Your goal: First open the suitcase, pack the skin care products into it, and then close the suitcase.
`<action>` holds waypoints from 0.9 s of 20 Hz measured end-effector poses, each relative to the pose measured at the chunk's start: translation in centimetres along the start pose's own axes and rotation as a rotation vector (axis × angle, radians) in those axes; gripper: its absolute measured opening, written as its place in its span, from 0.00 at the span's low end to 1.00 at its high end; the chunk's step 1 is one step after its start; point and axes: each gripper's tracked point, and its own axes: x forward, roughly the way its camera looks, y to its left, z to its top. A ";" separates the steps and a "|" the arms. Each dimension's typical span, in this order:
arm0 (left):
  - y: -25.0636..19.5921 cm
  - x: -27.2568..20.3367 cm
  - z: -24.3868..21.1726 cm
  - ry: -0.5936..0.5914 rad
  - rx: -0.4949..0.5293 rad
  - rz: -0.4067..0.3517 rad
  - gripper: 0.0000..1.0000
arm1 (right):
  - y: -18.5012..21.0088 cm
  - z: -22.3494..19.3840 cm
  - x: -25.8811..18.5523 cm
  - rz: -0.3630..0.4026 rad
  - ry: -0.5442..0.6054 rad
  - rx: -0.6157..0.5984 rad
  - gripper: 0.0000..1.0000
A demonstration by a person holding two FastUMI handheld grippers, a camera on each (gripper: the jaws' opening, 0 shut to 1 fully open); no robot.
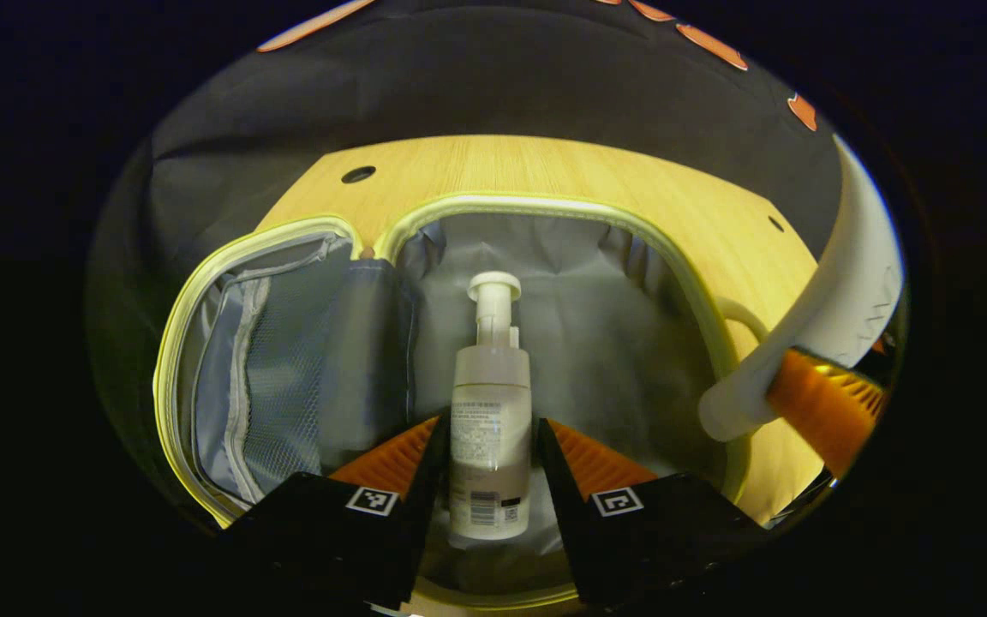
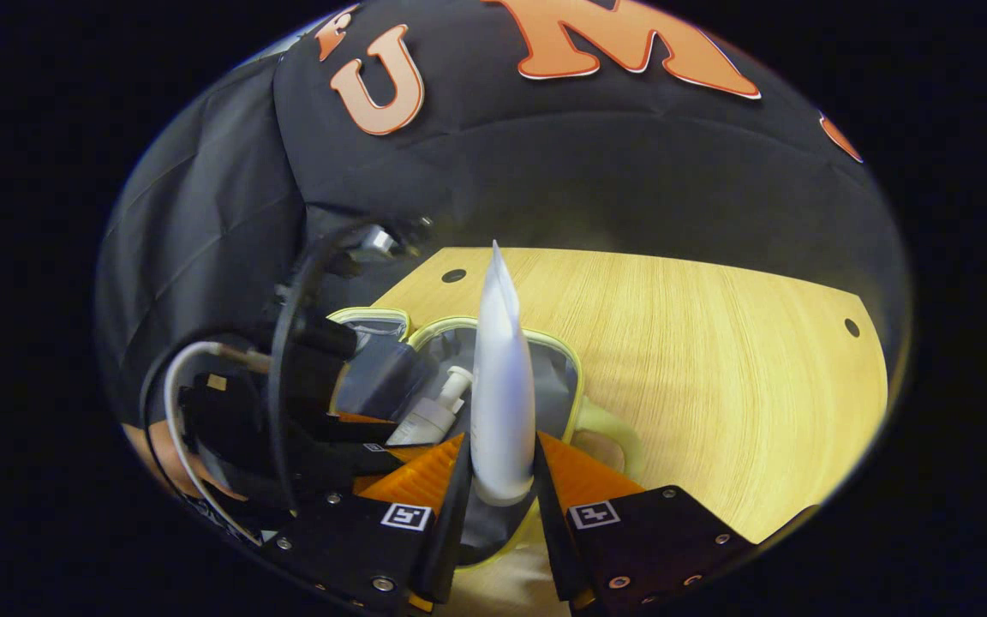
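- Frosted plastic sits between the left tongs (image 1: 491,467): one pump bottle (image 1: 490,428), pinched by both fingers on its lower body, pump head pointing away from the camera, over the grey-lined inside of the suitcase.
- White and smooth, one squeeze tube (image 2: 500,386) is pinched by the right tongs (image 2: 500,480) — both fingers press its cap end, and the flat crimped end points up and away.
- In the left gripper view the same tube (image 1: 810,326) shows at the right edge, curving above the suitcase's rim, with one finger (image 1: 823,407) of the right tongs against it.
- In the right gripper view the left tongs (image 2: 373,454) come in from the left with black cabling and a white cable, carrying the bottle (image 2: 433,416) above the open case.
- Two skin care products in all — one bottle, one tube — each held in its own tongs; whether either touches the lining cannot be told.
- One suitcase (image 1: 545,206), small, with a yellow-green zipped rim, lies open on the table: two halves side by side, a main grey well and a lid half with a mesh pocket (image 1: 275,368).
- One pale handle (image 2: 609,424) sticks out from the case's side.
- One light wood table (image 2: 716,360) carries it all, with small round holes near its corners.
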 end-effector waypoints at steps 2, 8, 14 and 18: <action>0.2 -2.2 1.3 -0.070 -0.016 -0.011 0.80 | 0.3 -0.6 0.4 0.012 0.023 0.007 0.45; 5.6 -6.9 3.7 -0.227 -0.147 0.032 0.94 | 2.1 -3.7 2.5 0.065 0.151 0.034 0.45; 12.5 -11.8 3.2 -0.306 -0.239 0.142 0.97 | 2.3 -5.7 4.5 0.050 0.264 0.100 0.45; 17.0 -12.1 1.9 -0.321 -0.330 0.205 0.97 | 1.3 -5.7 6.5 -0.035 0.277 0.188 0.35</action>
